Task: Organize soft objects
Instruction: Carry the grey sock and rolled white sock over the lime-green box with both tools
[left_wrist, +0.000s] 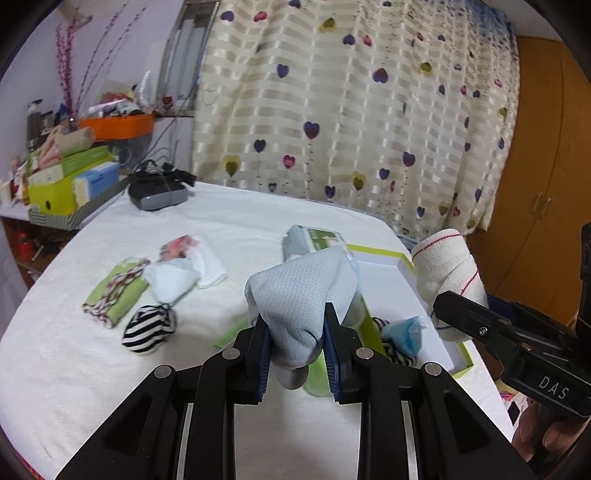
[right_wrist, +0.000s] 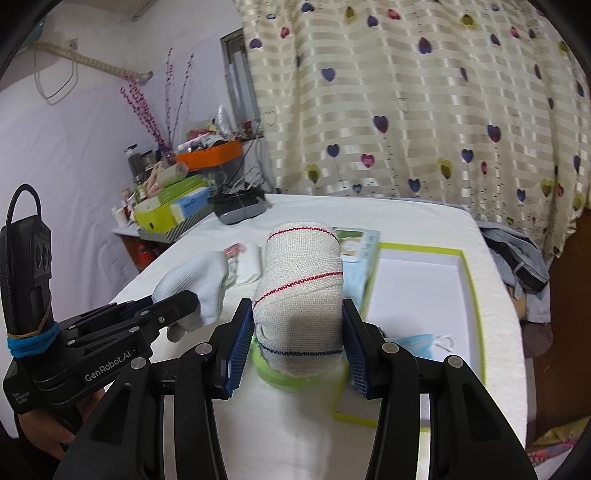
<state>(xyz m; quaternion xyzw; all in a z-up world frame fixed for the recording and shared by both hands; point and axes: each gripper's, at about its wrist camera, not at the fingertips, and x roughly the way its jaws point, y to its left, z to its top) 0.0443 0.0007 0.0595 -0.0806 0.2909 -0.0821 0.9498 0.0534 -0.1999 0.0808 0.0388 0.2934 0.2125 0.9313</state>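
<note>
My left gripper (left_wrist: 297, 334) pinching pale blue-grey knit sock bundle (left_wrist: 303, 291), blue pads pressed into both sides. My right gripper (right_wrist: 298, 341) clamped on cream woven bandage roll with red and blue stitch lines (right_wrist: 301, 295), jaws spread wide around it. Beyond right jaws: open white box with lime-green rim (right_wrist: 466, 266), blue item inside, possibly face mask (right_wrist: 417, 341). Left of left jaws: black-and-white striped sock ball (left_wrist: 147, 328) on white tablecloth (left_wrist: 92, 369).

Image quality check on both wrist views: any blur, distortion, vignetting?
Left wrist view: heavy fisheye bending, black vignette in the corners; the held pale blue sock is sharp, while the green box behind it and the loose cloths are softly smeared. Right wrist view: same curvature and dark corners; the bandage roll is crisp, the box rim streaks with motion blur. Flat indoor light, no glare.
</note>
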